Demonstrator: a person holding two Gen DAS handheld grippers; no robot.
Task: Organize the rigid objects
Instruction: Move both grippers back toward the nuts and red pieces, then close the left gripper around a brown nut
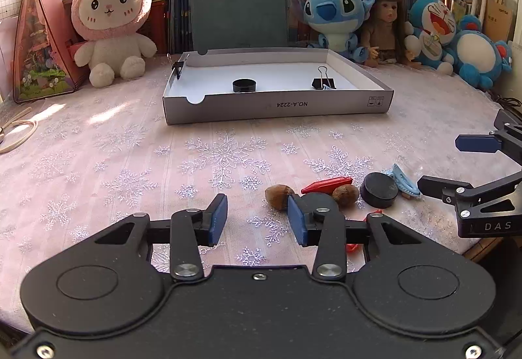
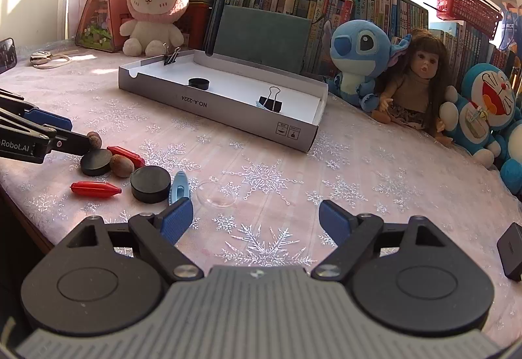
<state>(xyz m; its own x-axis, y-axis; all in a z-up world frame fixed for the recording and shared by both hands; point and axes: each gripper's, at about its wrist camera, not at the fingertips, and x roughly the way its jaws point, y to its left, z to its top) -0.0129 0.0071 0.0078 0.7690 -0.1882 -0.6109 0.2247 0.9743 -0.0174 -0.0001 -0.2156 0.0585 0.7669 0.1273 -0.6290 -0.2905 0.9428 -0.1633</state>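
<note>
Loose items lie together near the table's front edge: two brown nuts (image 1: 277, 194) (image 2: 122, 165), a flat black disc (image 2: 96, 161), a thicker black puck (image 2: 150, 183), two red plastic pieces (image 2: 125, 155) (image 2: 94, 189), a light-blue clip (image 2: 179, 187) and a clear lens (image 2: 217, 192). My left gripper (image 1: 257, 218) stands open with a narrow gap, bare cloth between its pads, and one nut just ahead of its right finger. To the right of the pile my right gripper (image 2: 256, 215) is wide open and holds nothing, the clear lens just ahead of it. The grey cardboard tray (image 1: 277, 104) holds a black ring (image 1: 244, 85) and a binder clip (image 1: 323, 82).
A second binder clip (image 1: 177, 64) grips the tray's left wall. Plush toys, a doll (image 2: 421, 78) and rows of books line the back edge. A cord (image 1: 19, 134) lies at far left. A small black object (image 2: 510, 254) sits at the right rim of the right wrist view.
</note>
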